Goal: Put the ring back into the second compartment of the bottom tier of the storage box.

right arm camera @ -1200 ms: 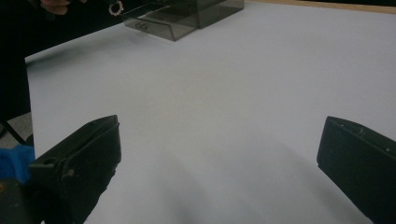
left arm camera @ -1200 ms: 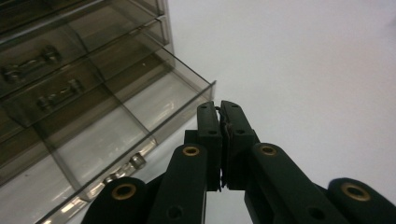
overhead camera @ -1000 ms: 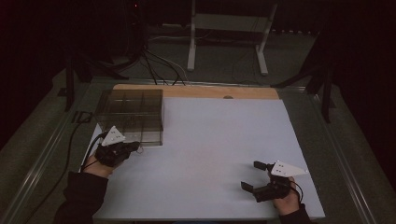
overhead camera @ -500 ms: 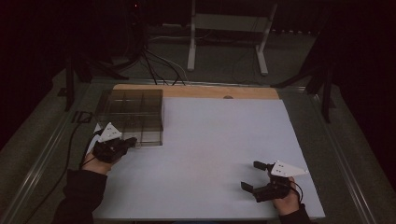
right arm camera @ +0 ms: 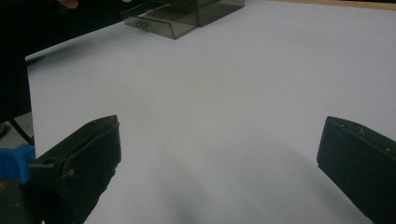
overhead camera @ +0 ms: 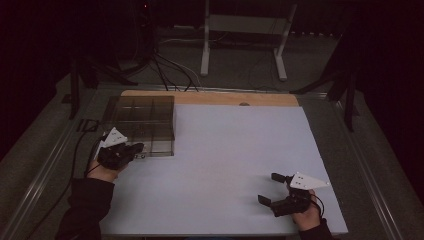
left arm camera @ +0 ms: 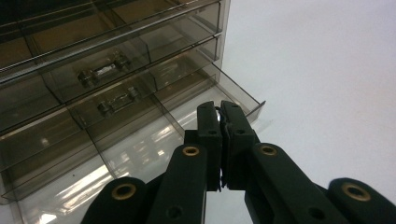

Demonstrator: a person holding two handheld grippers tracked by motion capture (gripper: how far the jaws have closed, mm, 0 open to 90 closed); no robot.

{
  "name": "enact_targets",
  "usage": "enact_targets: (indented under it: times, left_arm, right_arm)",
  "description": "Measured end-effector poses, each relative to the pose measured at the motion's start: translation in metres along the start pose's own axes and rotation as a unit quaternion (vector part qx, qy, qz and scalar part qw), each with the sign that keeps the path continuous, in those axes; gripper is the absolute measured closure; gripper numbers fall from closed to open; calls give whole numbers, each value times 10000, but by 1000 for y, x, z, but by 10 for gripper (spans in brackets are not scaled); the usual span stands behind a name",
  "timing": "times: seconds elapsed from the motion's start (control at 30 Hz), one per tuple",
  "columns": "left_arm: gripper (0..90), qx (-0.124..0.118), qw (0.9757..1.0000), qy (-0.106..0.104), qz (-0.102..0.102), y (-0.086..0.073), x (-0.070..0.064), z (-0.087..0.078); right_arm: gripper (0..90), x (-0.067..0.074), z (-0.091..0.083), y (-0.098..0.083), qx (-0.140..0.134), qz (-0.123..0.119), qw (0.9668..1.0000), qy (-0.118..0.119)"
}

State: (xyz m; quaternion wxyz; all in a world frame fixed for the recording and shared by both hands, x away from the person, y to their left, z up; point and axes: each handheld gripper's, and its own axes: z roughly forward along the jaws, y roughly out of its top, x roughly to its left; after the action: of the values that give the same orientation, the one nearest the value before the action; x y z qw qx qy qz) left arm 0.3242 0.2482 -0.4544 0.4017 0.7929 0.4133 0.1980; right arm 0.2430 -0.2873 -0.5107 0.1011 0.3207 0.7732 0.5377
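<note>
drawer cabinet (overhead camera: 142, 122): smoky clear plastic, at the table's (overhead camera: 225, 165) far-left corner, its lowest drawer (left arm camera: 154, 135) pulled partly out | left gripper (overhead camera: 136, 148): jaws pressed together, tips at that drawer's front edge | right gripper (overhead camera: 272, 188): jaws spread wide, holding nothing, well apart from the cabinet, near the table's front-right corner

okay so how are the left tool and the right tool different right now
The left tool has its jaws pressed shut, while the right tool has its jaws spread wide. The left tool sits at the smoky plastic drawer unit, over its pulled-out bottom drawer; the right tool sits apart over the bare white tabletop. Both are black, hand-held, and carry a grey three-cornered plate.
</note>
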Motion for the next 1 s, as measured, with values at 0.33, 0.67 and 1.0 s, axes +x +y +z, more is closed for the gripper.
enact_targets:
  times: [0.33, 0.67, 1.0]
  left_arm:
    - [892, 1, 9998, 134, -130, -1, 10, 9]
    - [892, 25, 9991, 260, -339, -6, 22, 19]
    - [891, -45, 9977, 283, -615, -11, 34, 33]
  right_arm:
    - [0, 1, 0, 0, -11, -4, 10000, 3]
    - [0, 1, 0, 1, -31, -11, 10000, 10]
    - [0, 1, 0, 1, -20, -18, 10000, 9]
